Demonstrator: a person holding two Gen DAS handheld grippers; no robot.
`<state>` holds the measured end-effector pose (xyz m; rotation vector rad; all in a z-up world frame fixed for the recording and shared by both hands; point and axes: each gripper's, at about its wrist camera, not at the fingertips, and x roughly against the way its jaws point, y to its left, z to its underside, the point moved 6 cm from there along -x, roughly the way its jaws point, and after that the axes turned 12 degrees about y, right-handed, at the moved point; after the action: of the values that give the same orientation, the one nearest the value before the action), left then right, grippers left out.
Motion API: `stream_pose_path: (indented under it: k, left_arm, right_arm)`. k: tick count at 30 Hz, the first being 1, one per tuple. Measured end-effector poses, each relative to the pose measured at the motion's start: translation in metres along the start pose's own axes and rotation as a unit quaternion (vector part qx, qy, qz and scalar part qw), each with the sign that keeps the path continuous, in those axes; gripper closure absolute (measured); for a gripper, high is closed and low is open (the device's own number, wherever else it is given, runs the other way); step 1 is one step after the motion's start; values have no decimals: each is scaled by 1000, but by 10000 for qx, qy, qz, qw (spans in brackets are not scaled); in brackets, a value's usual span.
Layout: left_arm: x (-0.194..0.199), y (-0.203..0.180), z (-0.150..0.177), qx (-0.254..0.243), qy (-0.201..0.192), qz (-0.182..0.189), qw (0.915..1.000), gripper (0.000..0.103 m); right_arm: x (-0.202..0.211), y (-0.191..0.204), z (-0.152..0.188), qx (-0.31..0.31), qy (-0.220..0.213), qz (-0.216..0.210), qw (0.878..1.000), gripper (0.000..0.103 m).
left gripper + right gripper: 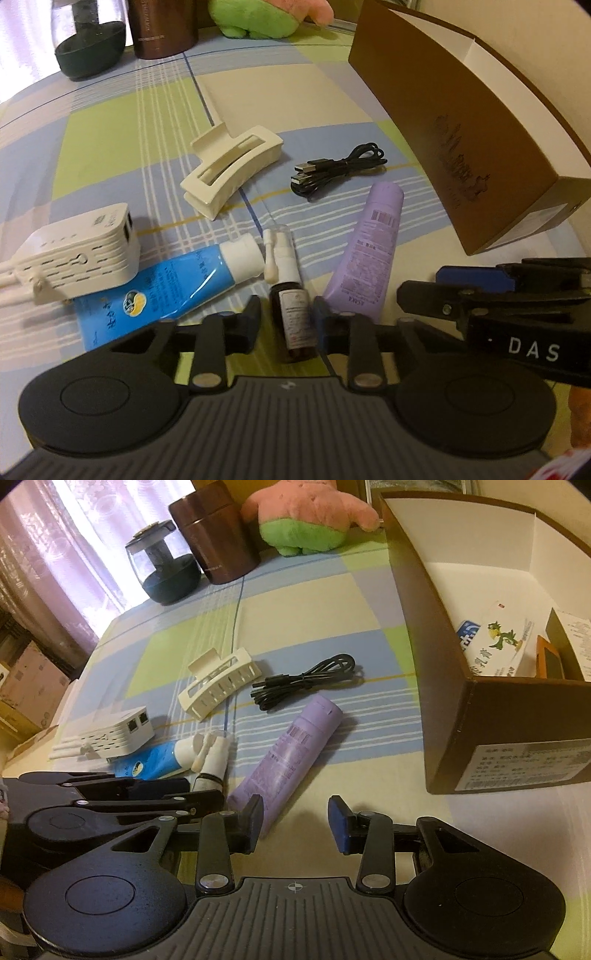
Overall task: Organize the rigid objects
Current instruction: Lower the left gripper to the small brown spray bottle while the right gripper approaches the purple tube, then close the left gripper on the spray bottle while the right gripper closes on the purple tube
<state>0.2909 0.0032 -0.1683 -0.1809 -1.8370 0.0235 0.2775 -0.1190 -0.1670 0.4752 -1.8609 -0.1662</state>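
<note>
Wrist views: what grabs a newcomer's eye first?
Probably the clutter on the checked cloth: a small brown spray bottle lying between the left gripper fingers, flanked by a blue tube and a purple tube. On the right stands an open brown box, already holding some packages.

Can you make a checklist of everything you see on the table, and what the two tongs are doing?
Surface: checked tablecloth, flat, things scattered on it.
Job's things: purple tube, blue tube, dark spray bottle, cream hair clip and white adapter lie loose; brown box open, with packets inside.
Clutter: plush toy, brown canister, glass dome gadget at the far edge.
Tongs: left tongs open around the spray bottle, whether touching it is unclear; right tongs open, holding nothing, beside the purple tube.
Cables: black USB cable, bundled.
Surroundings: curtain, cardboard boxes.
</note>
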Motion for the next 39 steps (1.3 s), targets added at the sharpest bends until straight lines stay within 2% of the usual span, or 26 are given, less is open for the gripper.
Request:
stream_pose_path:
  k: [5, 19, 23, 27, 32, 39]
  left_arm:
    - [-2, 2, -3, -201, -112, -119, 9997, 84]
    - [-9, 7, -10, -264, -155, -143, 9994, 83]
    - [-9, 7, -9, -274, -146, -168, 9994, 83]
    - [-7, 7, -5, -283, -97, -191, 9994, 84]
    - [-2, 4, 11, -360, -17, -214, 9991, 84]
    - [8, 1, 41, -344, 152, -215, 9991, 84]
  right_arm:
    - [-7, 4, -7, -113, -20, -9, 9999, 66]
    - [-30, 7, -31, -511, -207, 251, 9982, 66]
    - [-33, 12, -32, -144, -192, 322, 9992, 68]
    - [-31, 17, -27, 442, 56, 258, 9987, 77]
    - [-24, 12, -12, 1015, 404, 213, 9938, 77]
    - [-7, 2, 26, 1747, 693, 367, 9815, 77]
